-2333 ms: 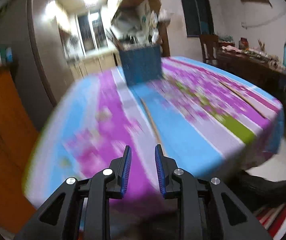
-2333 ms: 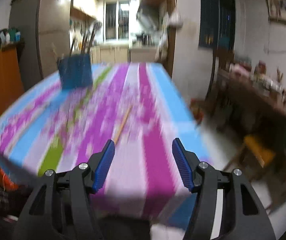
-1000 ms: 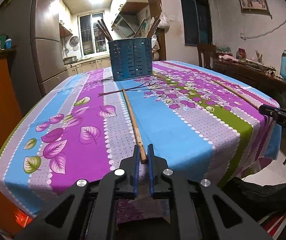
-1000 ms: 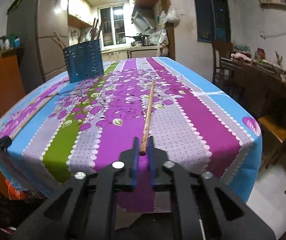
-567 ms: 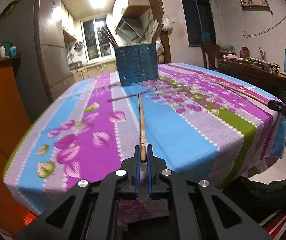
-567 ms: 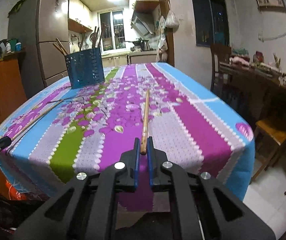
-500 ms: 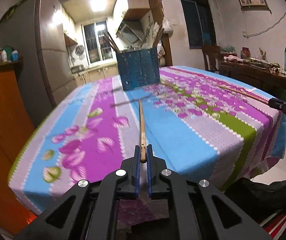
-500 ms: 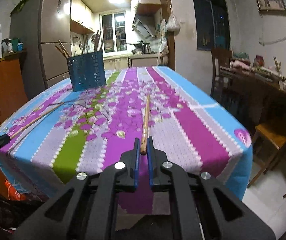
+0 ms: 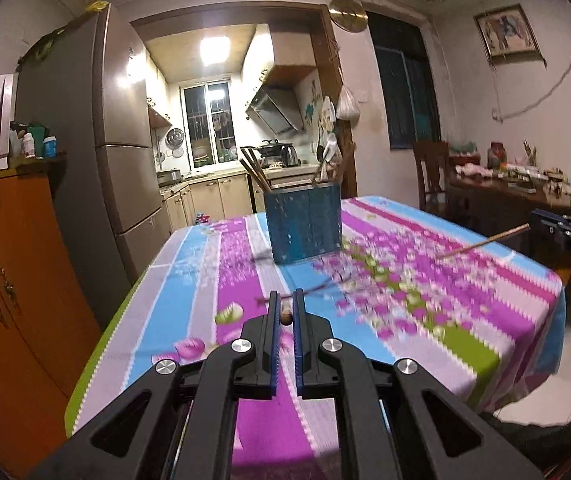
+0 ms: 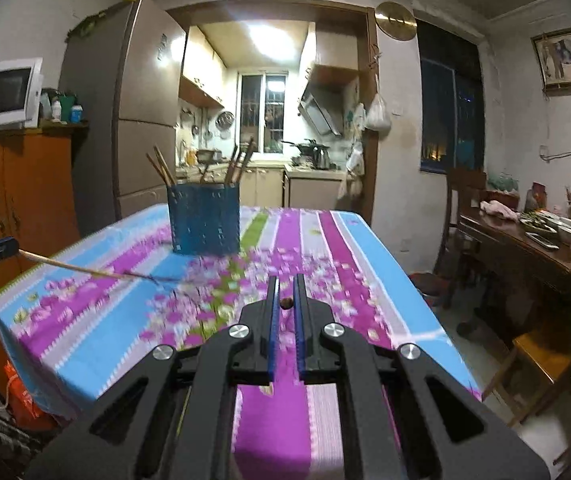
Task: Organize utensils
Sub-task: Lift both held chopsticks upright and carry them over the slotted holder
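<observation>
The left gripper (image 9: 285, 318) is clamped on a chopstick (image 9: 285, 317) seen end-on, so only its round tip shows in that view; its shaft (image 10: 81, 268) shows from the right wrist, slanting above the cloth. The right gripper (image 10: 285, 303) likewise pinches a second chopstick (image 10: 286, 302), end-on there, its length (image 9: 481, 245) visible at the left view's right edge. The floral tablecloth (image 9: 405, 292) is motion-blurred. Far on the table stands the blue utensil holder (image 9: 305, 226) with sticks poking out. A fridge (image 9: 85, 160) and orange cabinet (image 9: 9, 280) stand left, a kitchen behind, and a cluttered side table (image 10: 533, 240) right.
</observation>
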`<act>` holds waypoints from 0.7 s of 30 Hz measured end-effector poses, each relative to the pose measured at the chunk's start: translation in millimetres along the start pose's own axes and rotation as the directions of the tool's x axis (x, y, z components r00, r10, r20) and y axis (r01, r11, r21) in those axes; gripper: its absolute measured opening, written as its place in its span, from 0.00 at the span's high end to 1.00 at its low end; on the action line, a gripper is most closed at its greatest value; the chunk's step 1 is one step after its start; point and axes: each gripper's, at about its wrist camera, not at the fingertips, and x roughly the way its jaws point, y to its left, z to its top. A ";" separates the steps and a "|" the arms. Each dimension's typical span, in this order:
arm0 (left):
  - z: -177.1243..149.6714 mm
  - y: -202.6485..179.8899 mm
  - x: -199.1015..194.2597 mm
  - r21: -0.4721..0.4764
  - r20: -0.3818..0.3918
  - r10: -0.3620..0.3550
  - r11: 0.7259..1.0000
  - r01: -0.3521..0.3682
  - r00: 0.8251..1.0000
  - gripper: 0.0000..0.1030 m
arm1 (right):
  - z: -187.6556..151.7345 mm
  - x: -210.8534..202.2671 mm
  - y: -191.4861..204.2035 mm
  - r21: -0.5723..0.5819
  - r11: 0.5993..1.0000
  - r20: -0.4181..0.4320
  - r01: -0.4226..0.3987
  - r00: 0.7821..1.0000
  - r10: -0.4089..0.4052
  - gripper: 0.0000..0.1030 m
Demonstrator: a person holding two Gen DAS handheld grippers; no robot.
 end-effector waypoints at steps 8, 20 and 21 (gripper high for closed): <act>49.2 21.1 21.3 -0.044 0.020 -0.027 0.999 0.028 0.999 0.93 | 51.0 14.1 -3.4 -0.016 0.999 0.069 -0.043 0.997 0.044 0.95; 104.1 39.4 54.4 -0.093 0.019 -0.082 0.992 0.083 0.996 0.93 | 110.9 40.3 4.6 -0.050 0.991 0.075 -0.128 0.989 0.131 0.95; 108.4 40.0 55.9 -0.097 0.020 -0.086 0.992 0.087 0.996 0.93 | 114.7 42.9 5.1 -0.044 0.989 0.068 -0.143 0.987 0.146 0.95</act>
